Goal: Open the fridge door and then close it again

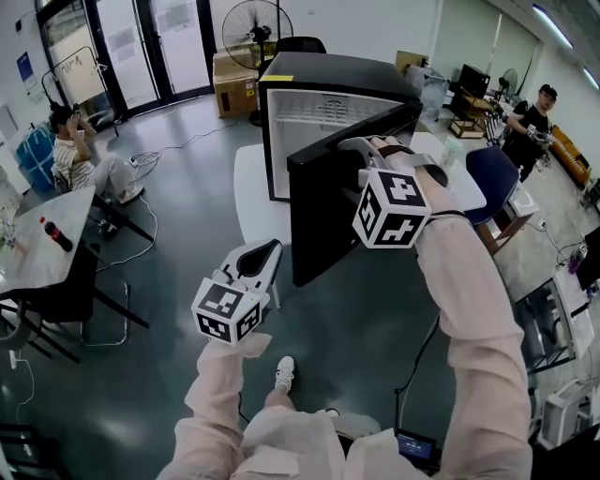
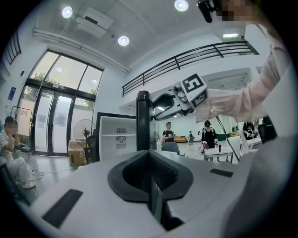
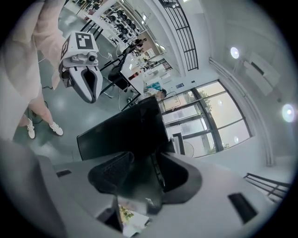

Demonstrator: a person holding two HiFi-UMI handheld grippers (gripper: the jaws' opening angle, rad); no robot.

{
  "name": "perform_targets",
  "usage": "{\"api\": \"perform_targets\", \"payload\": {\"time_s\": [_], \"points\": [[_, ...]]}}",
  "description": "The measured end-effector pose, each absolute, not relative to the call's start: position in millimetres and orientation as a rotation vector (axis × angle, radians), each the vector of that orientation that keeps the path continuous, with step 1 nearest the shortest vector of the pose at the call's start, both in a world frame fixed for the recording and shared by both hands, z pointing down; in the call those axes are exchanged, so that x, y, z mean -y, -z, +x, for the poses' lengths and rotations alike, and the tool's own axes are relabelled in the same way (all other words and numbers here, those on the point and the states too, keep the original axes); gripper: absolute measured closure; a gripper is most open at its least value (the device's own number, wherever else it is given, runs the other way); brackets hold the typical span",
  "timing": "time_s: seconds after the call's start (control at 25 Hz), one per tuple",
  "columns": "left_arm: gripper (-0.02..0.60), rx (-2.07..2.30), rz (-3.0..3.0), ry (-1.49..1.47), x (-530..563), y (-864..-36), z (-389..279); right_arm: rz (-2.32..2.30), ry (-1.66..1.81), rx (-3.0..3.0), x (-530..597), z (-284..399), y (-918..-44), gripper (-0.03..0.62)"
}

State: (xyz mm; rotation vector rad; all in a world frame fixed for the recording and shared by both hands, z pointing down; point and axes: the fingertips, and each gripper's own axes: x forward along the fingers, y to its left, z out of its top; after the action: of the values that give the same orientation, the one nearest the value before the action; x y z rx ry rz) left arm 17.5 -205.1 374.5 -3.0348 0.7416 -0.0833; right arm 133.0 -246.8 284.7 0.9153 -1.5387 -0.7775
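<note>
Sleeves (image 1: 469,309) fill the bottom of the head view, with a white shoe (image 1: 285,372) on the grey floor between them. Left gripper (image 1: 267,255) hangs low in open air, short of the table (image 1: 251,202) and touching nothing. Right gripper (image 1: 354,150) is up at the top edge of the door (image 1: 323,220), near its free corner. That black door is swung well out from the fridge (image 1: 328,75), so you can see the white inside and a shelf. The fridge sits on the low white table. Behind it are a fan (image 1: 255,28) and a box (image 1: 234,84). Someone's sitting off to the left (image 1: 80,159), and another person stands far right (image 1: 530,122).

Left gripper view: its jaws are pressed together with nothing between them. Past them the door (image 2: 143,121) shows edge-on as a black upright strip, with the open fridge (image 2: 116,137) just left of it. The right gripper (image 2: 160,101) is perched on the door's top end.

Right gripper view: its jaws are spread wide and straddle the door's edge, so the black panel (image 3: 123,132) runs out from right between them. The pads don't look like they're squeezing it, more like sitting around it. The left gripper (image 3: 89,95) floats up left, well apart from the door, above the floor and both shoes.
</note>
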Motion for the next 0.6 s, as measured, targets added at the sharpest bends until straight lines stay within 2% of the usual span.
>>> {"api": "perform_targets", "payload": {"time_s": [0.6], "points": [[0.572,-0.634,-3.032,0.075,150,-375,50,0.699,0.747,1.568,155,178,-291,0.376]]}}
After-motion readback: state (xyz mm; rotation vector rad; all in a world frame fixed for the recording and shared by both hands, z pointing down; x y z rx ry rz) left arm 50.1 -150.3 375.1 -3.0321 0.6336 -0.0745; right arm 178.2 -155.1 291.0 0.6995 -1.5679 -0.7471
